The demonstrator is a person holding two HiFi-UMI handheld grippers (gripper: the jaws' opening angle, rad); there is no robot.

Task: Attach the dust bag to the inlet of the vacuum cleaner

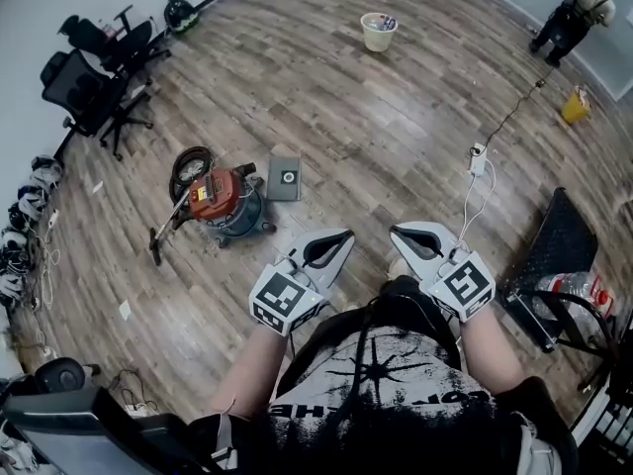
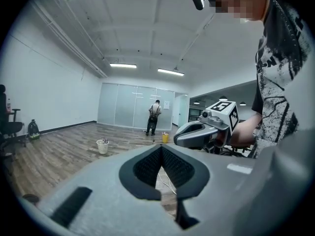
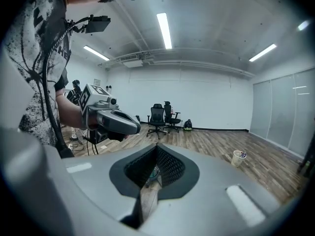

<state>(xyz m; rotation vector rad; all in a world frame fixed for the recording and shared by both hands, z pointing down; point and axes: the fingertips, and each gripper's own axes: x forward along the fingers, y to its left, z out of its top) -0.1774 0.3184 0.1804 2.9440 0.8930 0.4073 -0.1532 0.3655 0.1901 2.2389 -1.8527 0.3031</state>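
Note:
The vacuum cleaner (image 1: 226, 204), a red top on a blue-grey drum with a black hose and a wand, stands on the wood floor left of centre. A flat grey dust bag (image 1: 285, 178) with a round hole lies on the floor just to its right. Both grippers are held in front of my chest, well short of them. My left gripper (image 1: 344, 236) is shut with nothing in it, and so is my right gripper (image 1: 396, 231). In the left gripper view the jaws (image 2: 161, 149) meet, with the right gripper (image 2: 179, 137) beside them. The right gripper view shows its jaws (image 3: 156, 149) closed and the left gripper (image 3: 135, 128) nearby.
Black office chairs (image 1: 99, 77) stand at the far left, with helmets (image 1: 25, 206) along the wall. A white bucket (image 1: 379, 31) sits far ahead. At the far right are a person (image 1: 574, 13) and a yellow bucket (image 1: 575, 105). A power strip with its cable (image 1: 478, 158) and a black case (image 1: 559, 255) lie on the right.

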